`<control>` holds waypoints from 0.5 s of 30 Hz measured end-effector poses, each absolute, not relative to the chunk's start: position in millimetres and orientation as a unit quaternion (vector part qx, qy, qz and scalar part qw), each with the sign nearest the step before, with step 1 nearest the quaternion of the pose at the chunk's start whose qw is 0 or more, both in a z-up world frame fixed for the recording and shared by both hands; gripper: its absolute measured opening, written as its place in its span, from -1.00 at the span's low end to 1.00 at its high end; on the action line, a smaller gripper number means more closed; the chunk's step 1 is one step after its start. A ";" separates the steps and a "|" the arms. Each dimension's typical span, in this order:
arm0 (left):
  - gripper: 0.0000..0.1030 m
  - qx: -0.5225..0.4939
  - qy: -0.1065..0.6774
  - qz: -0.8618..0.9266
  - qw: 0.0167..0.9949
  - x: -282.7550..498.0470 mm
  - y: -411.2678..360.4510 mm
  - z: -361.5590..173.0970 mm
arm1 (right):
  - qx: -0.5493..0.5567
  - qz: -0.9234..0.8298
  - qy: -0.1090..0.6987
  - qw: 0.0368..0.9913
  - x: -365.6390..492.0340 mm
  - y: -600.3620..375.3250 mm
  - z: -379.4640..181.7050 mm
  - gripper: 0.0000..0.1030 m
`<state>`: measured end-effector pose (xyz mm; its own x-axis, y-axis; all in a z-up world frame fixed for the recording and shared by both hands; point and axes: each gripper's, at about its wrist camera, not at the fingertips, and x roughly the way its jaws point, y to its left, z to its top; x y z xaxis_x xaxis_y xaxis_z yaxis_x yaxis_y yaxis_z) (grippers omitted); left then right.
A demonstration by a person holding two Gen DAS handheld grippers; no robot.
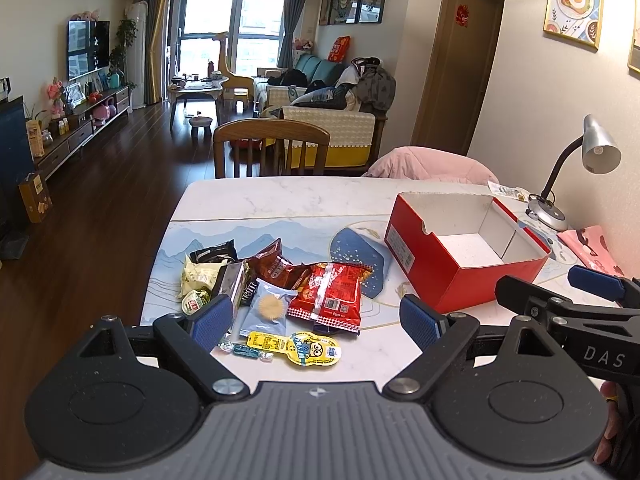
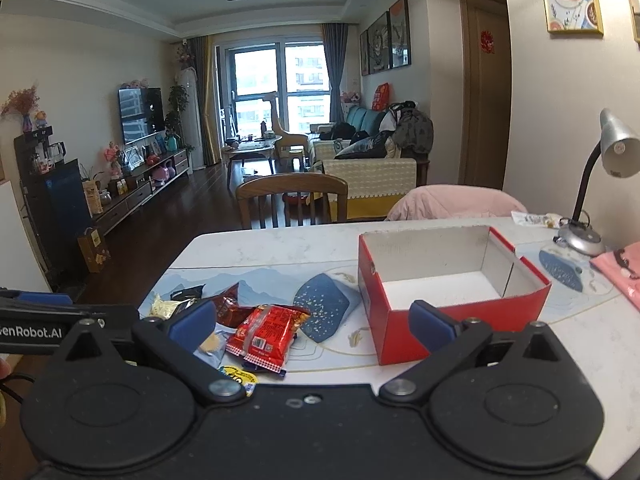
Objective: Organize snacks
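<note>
The left gripper [image 1: 318,322] is hovering over the near edge of the white marble-look table [image 1: 280,196], its blue-padded fingers [image 1: 212,320] standing wide apart with nothing between them. The right gripper [image 2: 312,326] is hanging beside it, fingers likewise spread and empty. A heap of snack packets is lying at the left gripper's 11 to 12 o'clock: a shiny red plastic snack bag [image 1: 332,292], a dark brown foil packet [image 1: 276,268], a pale blue wrapped biscuit [image 1: 268,308] and a yellow cartoon-faced pouch [image 1: 304,350] nearest the fingers. The open red cardboard box [image 1: 460,280] with a white inside is sitting empty at 1 o'clock, well apart from the heap, on a blue patterned table mat [image 1: 356,248]. A silver gooseneck desk lamp [image 1: 592,152] is standing at 2 o'clock.
</note>
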<state>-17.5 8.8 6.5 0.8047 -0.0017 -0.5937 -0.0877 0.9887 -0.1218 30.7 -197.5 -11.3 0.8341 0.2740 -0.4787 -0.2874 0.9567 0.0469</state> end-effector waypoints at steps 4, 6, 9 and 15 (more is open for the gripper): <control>0.77 -0.070 0.308 0.022 0.948 -18.1 11.6 7.6 | -0.014 0.142 0.243 0.960 30.3 -196.7 -9.5 1.00; 0.77 -0.069 0.306 0.022 0.949 -17.9 12.9 8.1 | -0.013 0.143 0.242 0.960 30.5 -196.8 -9.3 1.00; 0.77 -0.068 0.304 0.020 0.950 -19.7 16.1 9.2 | -0.015 0.147 0.241 0.959 30.6 -195.4 -8.1 1.00; 0.77 -0.065 0.298 0.023 0.952 -22.5 18.4 10.1 | -0.019 0.163 0.236 0.958 29.1 -190.1 -6.1 1.00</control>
<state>-22.5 18.4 10.1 0.8212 0.0059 -0.5706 -0.0829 0.9906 -0.1091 29.1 -190.1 -6.1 0.8355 0.3030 -0.4585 -0.3205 0.9463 0.0412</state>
